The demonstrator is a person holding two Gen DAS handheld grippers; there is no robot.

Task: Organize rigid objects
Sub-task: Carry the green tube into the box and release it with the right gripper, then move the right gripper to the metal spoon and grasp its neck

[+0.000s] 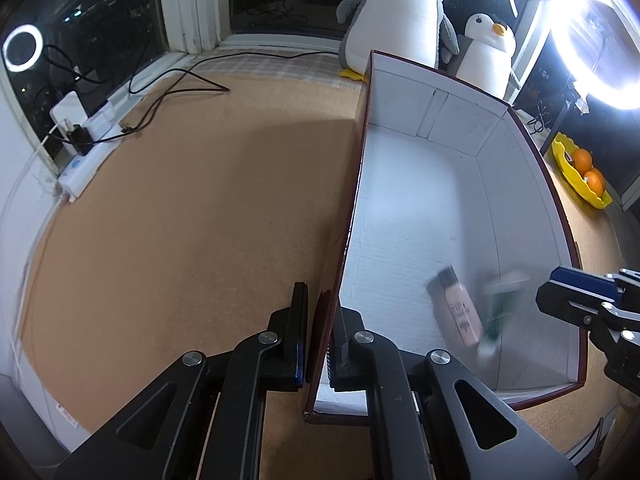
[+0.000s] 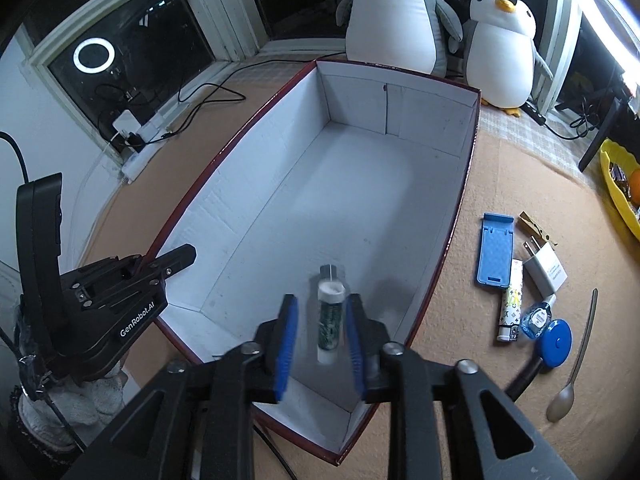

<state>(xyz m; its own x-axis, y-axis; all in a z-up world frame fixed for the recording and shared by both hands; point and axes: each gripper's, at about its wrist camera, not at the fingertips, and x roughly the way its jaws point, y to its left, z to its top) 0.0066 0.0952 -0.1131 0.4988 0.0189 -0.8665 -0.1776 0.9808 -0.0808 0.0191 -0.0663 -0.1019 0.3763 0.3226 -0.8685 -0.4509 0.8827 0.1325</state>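
A large open box (image 1: 440, 112) (image 2: 400, 108), dark red outside and white inside, stands on the tan mat. My left gripper (image 1: 320, 300) (image 2: 160, 260) is shut on the box's left wall near its front corner. My right gripper (image 2: 320, 308) (image 1: 560, 292) hangs open over the box's near end. A blurred white and green tube (image 2: 330, 320) (image 1: 496, 312) is between its blue pads (image 2: 286, 344), with a gap on each side. A pink bottle with a dark cap (image 1: 460, 308) lies on the box floor beside the tube.
Right of the box lie a blue phone stand (image 2: 496, 252), a white charger (image 2: 546, 270), a clothespin (image 2: 536, 230), a lighter (image 2: 510, 300), a small blue bottle (image 2: 536, 320), a blue tape measure (image 2: 556, 344) and a spoon (image 2: 572, 368). A yellow fruit bowl (image 1: 580, 188) sits at the right, plush penguins (image 2: 500, 52) behind.
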